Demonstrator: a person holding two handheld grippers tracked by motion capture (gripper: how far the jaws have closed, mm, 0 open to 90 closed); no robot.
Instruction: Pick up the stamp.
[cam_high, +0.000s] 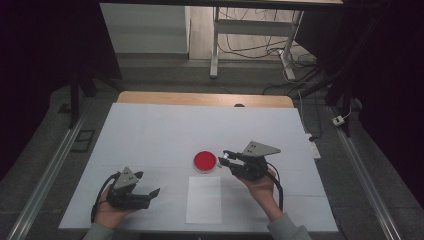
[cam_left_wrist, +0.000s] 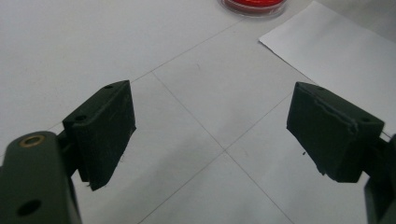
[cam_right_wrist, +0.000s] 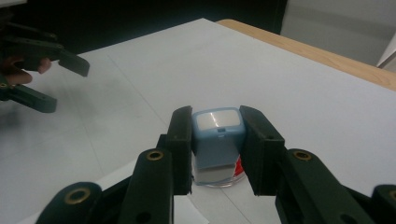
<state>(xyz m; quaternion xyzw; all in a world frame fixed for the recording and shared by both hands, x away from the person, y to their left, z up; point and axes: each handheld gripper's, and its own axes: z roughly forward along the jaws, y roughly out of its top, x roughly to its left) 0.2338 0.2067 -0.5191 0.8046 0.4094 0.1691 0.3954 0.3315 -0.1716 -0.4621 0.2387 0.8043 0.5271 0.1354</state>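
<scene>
A small blue stamp (cam_right_wrist: 218, 144) with a white top sits between the jaws of my right gripper (cam_right_wrist: 217, 126), which is shut on it. The stamp hangs just right of a round red ink pad (cam_high: 205, 161) on the white table; a sliver of the pad (cam_right_wrist: 237, 169) shows below the stamp. A white paper sheet (cam_high: 204, 199) lies in front of the pad. My left gripper (cam_high: 149, 183) rests open at the front left, nothing between its jaws. In the left gripper view the pad (cam_left_wrist: 254, 4) and the sheet (cam_left_wrist: 336, 56) lie ahead of the left gripper (cam_left_wrist: 210, 130).
The white tabletop (cam_high: 150, 130) has a wooden far edge (cam_high: 205, 98). Beyond it stand a desk frame and loose cables on the floor. Metal rails run along both sides of the table.
</scene>
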